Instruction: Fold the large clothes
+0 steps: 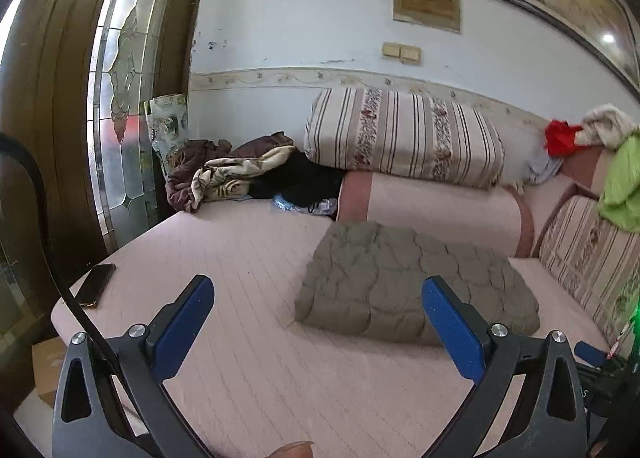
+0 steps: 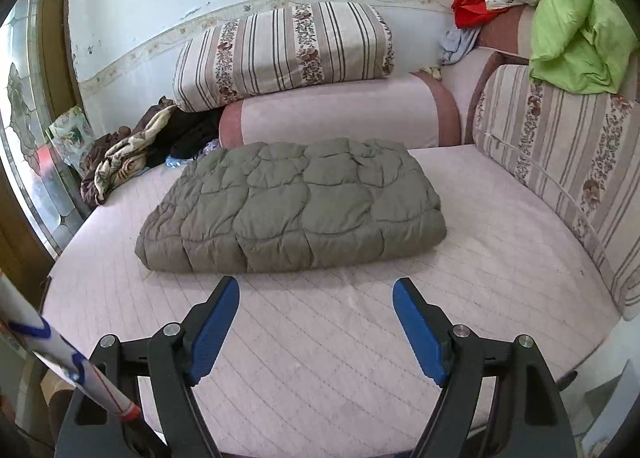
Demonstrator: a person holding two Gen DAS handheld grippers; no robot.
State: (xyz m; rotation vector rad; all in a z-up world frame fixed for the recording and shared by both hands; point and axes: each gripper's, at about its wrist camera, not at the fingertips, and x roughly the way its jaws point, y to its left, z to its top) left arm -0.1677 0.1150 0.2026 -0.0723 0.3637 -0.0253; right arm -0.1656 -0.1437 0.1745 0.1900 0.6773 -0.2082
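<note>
On the pink bed [image 2: 320,338] lies the folded quilted garment [image 2: 296,202] — both hand-held grippers wide, empty

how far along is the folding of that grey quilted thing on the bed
Done: the grey quilted garment lies folded into a compact rectangle on the pink bed. In hand: nothing; the left gripper and right gripper are both open and empty, short of it. Left: perhaps the loose green cloth and red cloth on the cushions.
</note>
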